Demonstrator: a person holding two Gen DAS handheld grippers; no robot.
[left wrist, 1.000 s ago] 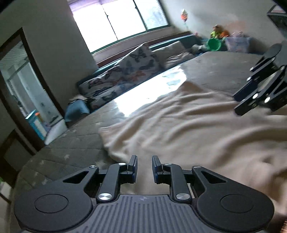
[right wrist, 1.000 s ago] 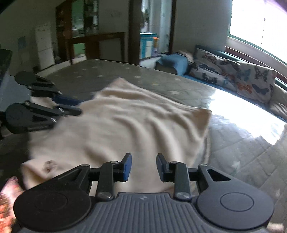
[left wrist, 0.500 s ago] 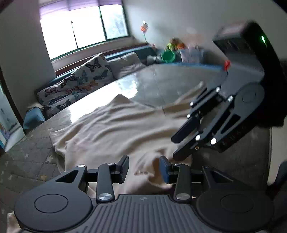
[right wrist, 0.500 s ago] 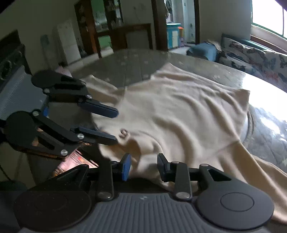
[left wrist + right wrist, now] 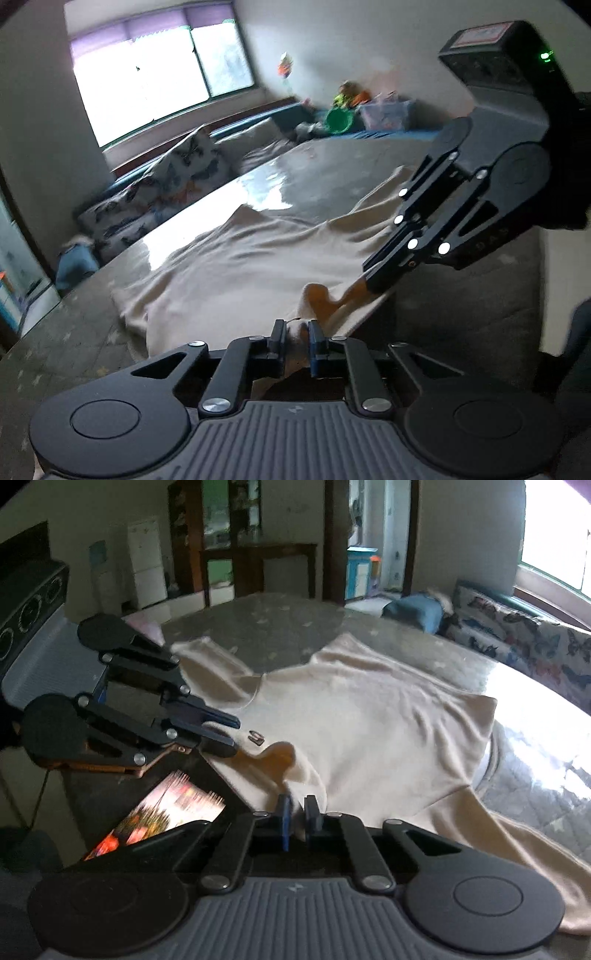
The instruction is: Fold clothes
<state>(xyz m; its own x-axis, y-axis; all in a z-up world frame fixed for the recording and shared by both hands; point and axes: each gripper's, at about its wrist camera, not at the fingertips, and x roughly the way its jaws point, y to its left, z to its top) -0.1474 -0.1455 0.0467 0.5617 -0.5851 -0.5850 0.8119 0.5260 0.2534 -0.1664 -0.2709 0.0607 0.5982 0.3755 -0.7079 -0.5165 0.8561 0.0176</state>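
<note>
Fingers of the left gripper (image 5: 296, 338) are closing on the neckline fabric of the cream sweater (image 5: 236, 266) at the near edge of the mattress (image 5: 66, 354). Just beside it, the right gripper (image 5: 298, 814) pinches the same neckline, narrow. From there the sweater spreads flat across the mattress, sleeves out, towards the butterfly-print cushions (image 5: 517, 642).
</note>
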